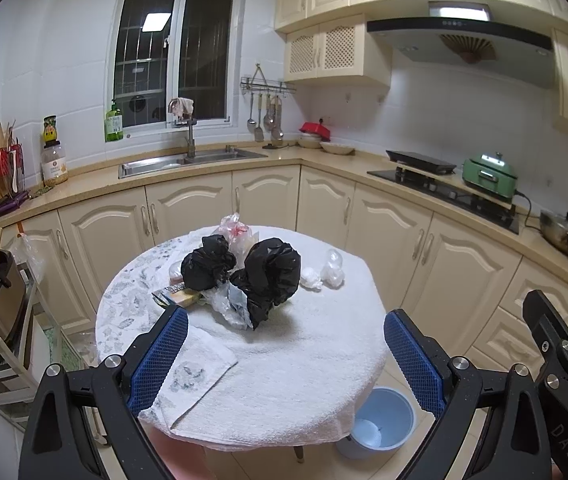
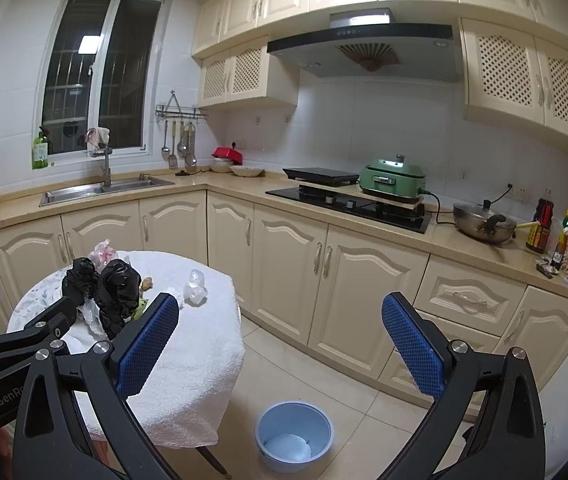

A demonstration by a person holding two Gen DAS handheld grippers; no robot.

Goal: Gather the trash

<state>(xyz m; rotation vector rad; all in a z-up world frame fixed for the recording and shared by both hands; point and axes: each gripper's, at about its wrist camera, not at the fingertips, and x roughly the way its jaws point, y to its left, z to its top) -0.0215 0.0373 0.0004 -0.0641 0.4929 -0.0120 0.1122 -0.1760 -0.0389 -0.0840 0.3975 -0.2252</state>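
Both tools sit nearest the lens: left tool (image 1: 284,344) w/ jaws spread wide, nothing between the blue pads; right tool (image 2: 279,344) same, released & empty, hanging over the floor to the right of the round surface (image 1: 324,360). Right tool's body shows "DAS" in the left wrist view; left tool's body reads "GenRo…", rest cut off.

Below, on the floor just beside the surface's right edge: pale blue bin (image 2: 294,436), nearly empty.

Mid-surface, on the white towel cover: trash pile. Two crumpled black bags (image 1: 267,276) touching each other, clear plastic film (image 1: 223,304) under them, a small printed carton (image 1: 175,296) at the left (text too small to read), a pinkish clear bag (image 1: 237,232) behind. Crumpled white/clear wads (image 1: 324,272) lie apart to the right.

Step, as I judge it: start of collection, nothing gripped yet. Next move likely: left tool goes fwd to the near black bag, closes on a bunched fold, then carries it over the edge to the bin.

Far back: sink, window, stove, green cooker. Bottle labels there unreadable.
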